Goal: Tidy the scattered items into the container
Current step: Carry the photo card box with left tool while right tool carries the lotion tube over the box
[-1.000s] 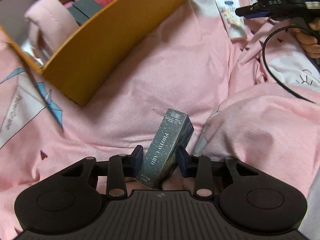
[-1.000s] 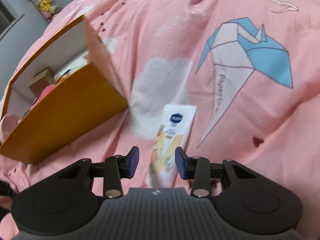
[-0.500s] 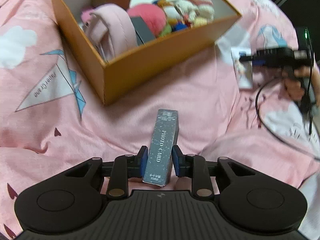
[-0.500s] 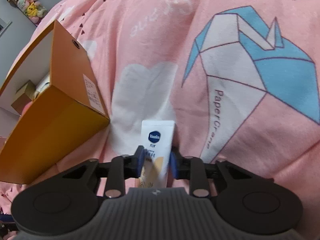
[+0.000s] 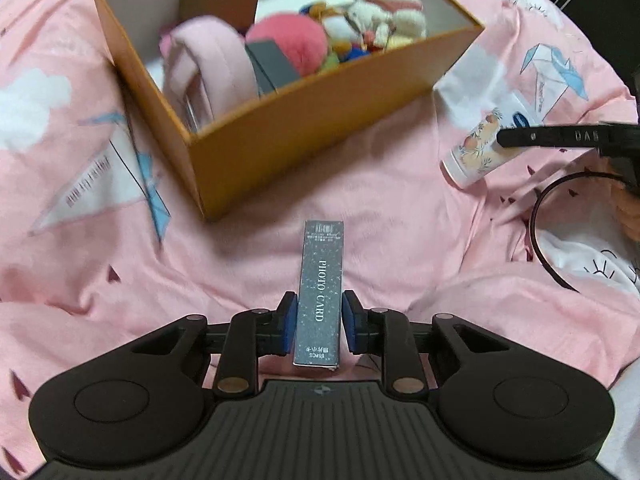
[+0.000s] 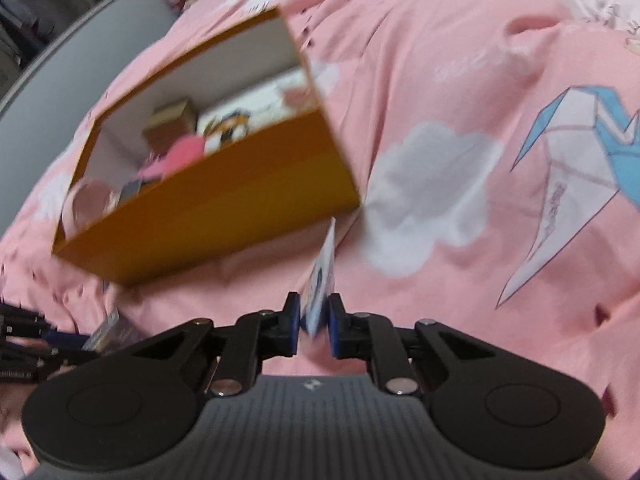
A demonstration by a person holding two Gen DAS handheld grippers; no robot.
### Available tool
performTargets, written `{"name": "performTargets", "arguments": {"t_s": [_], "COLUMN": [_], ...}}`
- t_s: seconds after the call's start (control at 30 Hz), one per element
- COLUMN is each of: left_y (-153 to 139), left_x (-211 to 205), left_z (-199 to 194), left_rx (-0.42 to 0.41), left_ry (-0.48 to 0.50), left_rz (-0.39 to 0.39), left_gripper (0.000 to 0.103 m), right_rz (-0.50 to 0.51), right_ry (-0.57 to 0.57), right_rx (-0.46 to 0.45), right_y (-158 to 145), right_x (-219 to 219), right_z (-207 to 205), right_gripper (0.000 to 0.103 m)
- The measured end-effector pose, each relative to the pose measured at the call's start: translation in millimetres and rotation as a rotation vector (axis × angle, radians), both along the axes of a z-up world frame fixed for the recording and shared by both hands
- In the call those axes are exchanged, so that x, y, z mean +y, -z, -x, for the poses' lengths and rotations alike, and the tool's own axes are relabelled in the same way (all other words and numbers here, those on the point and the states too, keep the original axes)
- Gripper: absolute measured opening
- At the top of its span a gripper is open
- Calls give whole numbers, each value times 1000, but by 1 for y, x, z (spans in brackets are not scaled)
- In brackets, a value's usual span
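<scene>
Left gripper [image 5: 319, 327]: clamped on a grey box [image 5: 321, 288] printed "PHOTO CARD", held lengthwise above the bedspread [image 5: 380, 216], short of the orange box [image 5: 304, 120]; right gripper [image 6: 314, 325]: clamped on a white tube [image 6: 321, 280], seen edge-on and blurred in its own view, showing a peach print in the left view [image 5: 486, 142], just beside the orange box's corner; orange box: open-topped, resting on the pink bedspread, holding a pink pompom [image 5: 286, 40], pink padded item [image 5: 208, 60], dark card [image 5: 270, 66], brown carton [image 5: 218, 0], plush toys [image 5: 380, 20]; bedspread: pink, printed with paper cranes [image 6: 580, 152] and clouds [image 6: 432, 192].
</scene>
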State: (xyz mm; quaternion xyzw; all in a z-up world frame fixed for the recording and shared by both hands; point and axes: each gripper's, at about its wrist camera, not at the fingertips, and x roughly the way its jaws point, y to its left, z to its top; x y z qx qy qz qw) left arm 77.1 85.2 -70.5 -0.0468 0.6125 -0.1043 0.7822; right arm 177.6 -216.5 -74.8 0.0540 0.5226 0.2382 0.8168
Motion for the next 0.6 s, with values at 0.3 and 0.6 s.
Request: {"name": "performTargets", "arguments": {"t_s": [0.3, 0.6], "left_y": [10, -9], "left_x": [-2, -1], "left_z": [-5, 3], "left_rx": [-1, -75], "left_ry": [-33, -59], "left_rz": [-7, 24], "left_gripper": [30, 26], "right_rz": [41, -17], "right_ry": [8, 6], "right_rx": [-7, -43], "right_y": [5, -15], "right_x": [3, 1], "right_z": [1, 4], "right_gripper": [17, 13]}}
